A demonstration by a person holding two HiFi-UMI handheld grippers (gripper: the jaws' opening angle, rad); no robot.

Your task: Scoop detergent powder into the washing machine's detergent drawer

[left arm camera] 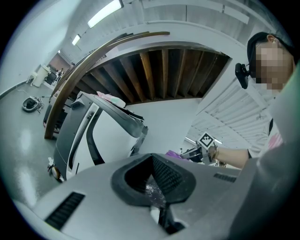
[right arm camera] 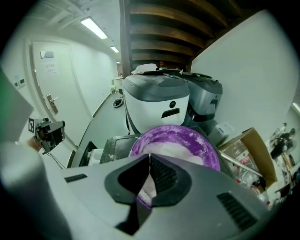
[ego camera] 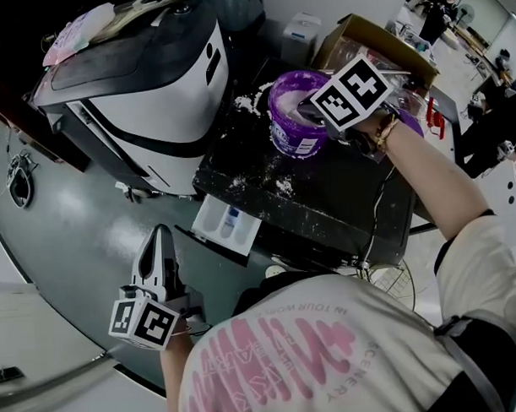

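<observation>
A purple detergent tub (ego camera: 291,128) stands on the black machine top (ego camera: 325,198), with white powder spilled around it. My right gripper (ego camera: 312,106) hangs over the tub's mouth, tilted down. In the right gripper view its jaws (right arm camera: 150,158) are shut, tips touching, above the white powder (right arm camera: 176,151); I see no scoop in them. The white detergent drawer (ego camera: 227,223) is pulled out of the black machine's front. My left gripper (ego camera: 160,236) is low at the left, apart from the drawer. It points level and is shut (left arm camera: 152,158) on nothing, with powder grains on its pads.
A white and black washing machine (ego camera: 152,86) stands left of the black one. A cardboard box (ego camera: 362,37) of bottles sits behind the tub. A cable runs down the black machine's right side, and a fan grille (ego camera: 387,281) shows below it. The floor is grey.
</observation>
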